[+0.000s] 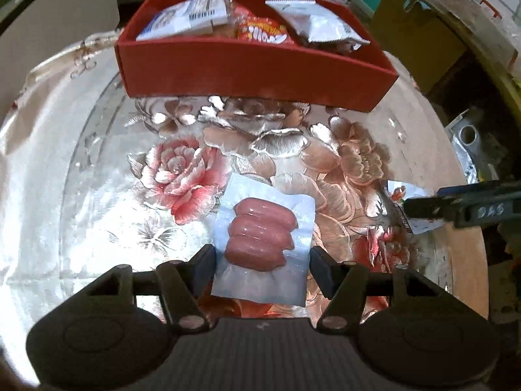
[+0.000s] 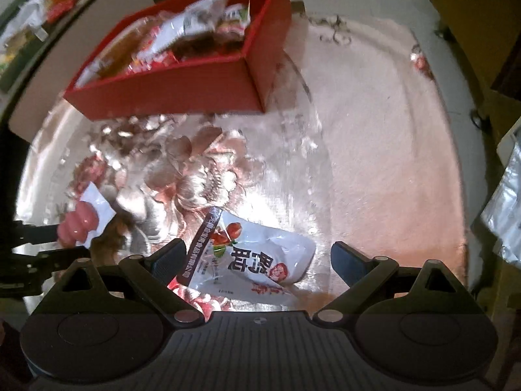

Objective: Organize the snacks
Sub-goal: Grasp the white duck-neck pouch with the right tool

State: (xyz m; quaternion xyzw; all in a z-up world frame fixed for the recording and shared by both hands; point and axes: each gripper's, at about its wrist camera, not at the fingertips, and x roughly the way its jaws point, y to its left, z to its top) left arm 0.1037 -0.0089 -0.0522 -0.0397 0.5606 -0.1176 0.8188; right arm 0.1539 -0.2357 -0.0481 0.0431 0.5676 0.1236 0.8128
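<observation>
A clear pack of pink sausages (image 1: pixel 260 238) lies on the floral tablecloth between the fingers of my open left gripper (image 1: pixel 262 265); the jaws stand beside its edges, apart from them. It also shows in the right wrist view (image 2: pixel 83 220). A white snack pouch with red print (image 2: pixel 257 257) lies between the fingers of my open right gripper (image 2: pixel 257 260). The red box (image 1: pixel 254 68) stands at the far side and holds several snack packets; it also shows in the right wrist view (image 2: pixel 182 81).
The round table carries a glossy floral cloth (image 1: pixel 97 195). The right gripper's tip (image 1: pixel 456 205) reaches in from the right edge. Cardboard boxes (image 1: pixel 413 32) and clutter stand beyond the table's far right edge. A foil bag (image 2: pixel 504 205) is at the right.
</observation>
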